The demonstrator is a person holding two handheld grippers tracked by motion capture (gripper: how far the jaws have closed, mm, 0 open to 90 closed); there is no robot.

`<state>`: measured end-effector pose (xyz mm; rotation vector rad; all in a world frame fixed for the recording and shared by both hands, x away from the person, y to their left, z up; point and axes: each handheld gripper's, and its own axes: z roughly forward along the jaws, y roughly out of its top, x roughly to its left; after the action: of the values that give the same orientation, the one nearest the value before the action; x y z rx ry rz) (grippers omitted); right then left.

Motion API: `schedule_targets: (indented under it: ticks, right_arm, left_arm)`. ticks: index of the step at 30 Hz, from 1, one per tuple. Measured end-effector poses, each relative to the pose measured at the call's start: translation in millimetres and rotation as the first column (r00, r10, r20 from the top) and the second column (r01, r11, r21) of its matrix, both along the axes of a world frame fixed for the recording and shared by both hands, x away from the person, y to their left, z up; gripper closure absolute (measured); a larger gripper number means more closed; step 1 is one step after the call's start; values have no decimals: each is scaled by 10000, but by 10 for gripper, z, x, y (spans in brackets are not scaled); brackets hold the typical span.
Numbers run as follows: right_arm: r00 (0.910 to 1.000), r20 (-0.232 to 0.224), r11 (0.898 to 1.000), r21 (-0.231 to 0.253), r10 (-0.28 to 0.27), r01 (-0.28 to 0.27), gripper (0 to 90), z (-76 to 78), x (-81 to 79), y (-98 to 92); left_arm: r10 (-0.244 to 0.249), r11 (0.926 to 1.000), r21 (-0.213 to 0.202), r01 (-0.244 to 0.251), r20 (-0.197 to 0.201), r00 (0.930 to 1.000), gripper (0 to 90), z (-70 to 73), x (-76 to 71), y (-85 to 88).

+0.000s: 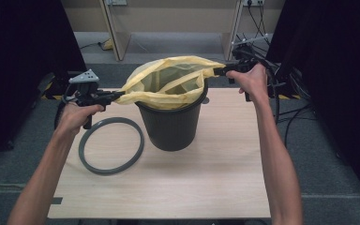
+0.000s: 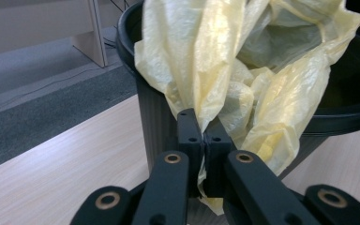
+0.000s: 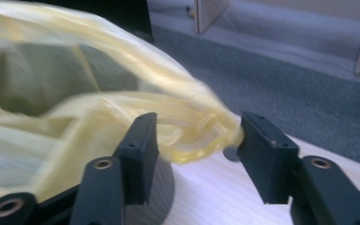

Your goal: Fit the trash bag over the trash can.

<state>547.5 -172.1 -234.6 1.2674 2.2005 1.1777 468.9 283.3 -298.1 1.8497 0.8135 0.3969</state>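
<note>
Lining the bin. From left: the left gripper (image 1: pixel 107 96) is pinching, jaws together, one edge of the single yellow bag (image 1: pixel 168 82), which is sitting in the mouth of the one black bin (image 1: pixel 171 124) at the table's (image 1: pixel 206 187) middle. One grey ring (image 1: pixel 111 146) is lying flat just beside the bin, apart from it. At right, the right gripper (image 3: pixel 194 140) is standing with jaws apart, the bag's far corner lying loose between them. Judged step: stretching the bag over the rim. Next move calls for regripping that corner, then drawing it down outside the rim.
</note>
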Motion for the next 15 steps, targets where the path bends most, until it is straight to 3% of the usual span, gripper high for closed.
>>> schedule_targets:
  ticks: [3,6,9,15]
  right_arm:
    - [9987,492,9989,456,121,-143,458,147,-156,39]
    - [9977,560,9983,415,393,-416,453,148,-216,114]
    - [9932,649,9943,381,965,-991,459,91,-327,305]
    - [9887,415,9895,71,1439,-1443,505,-69,-318,536]
  left_arm:
    - [-131,9999,79,130,48,9999,887,10,-25,-32]
    - [-99,9999,84,99,44,9999,887,7,-25,-39]
    - [-139,9998,107,138,49,9999,887,4,-35,-53]
    - [-148,9999,70,148,77,9999,885,10,-34,-56]
